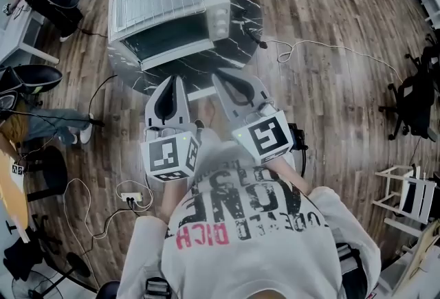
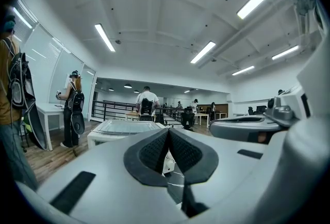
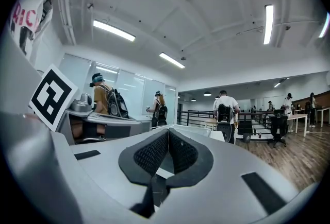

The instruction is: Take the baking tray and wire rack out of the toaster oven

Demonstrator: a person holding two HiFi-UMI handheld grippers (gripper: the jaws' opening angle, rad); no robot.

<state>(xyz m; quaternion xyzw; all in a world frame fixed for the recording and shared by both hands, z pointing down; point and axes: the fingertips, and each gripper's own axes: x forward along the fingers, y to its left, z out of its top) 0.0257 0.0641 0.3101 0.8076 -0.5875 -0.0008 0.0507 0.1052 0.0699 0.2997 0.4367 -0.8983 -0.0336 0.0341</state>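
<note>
Close before the person's chest, the left tool (image 1: 177,81) and right tool (image 1: 220,79) both held jaws pressed together on nothing, short of the toaster oven (image 1: 168,12) on the tabletop (image 1: 245,10); baking tray and wire rack, unseen, were presumably inside, so opening its door seemed due next.

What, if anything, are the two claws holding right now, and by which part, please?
Nothing is held: the left claw and the right claw are shut and empty, short of the toaster oven.
</note>
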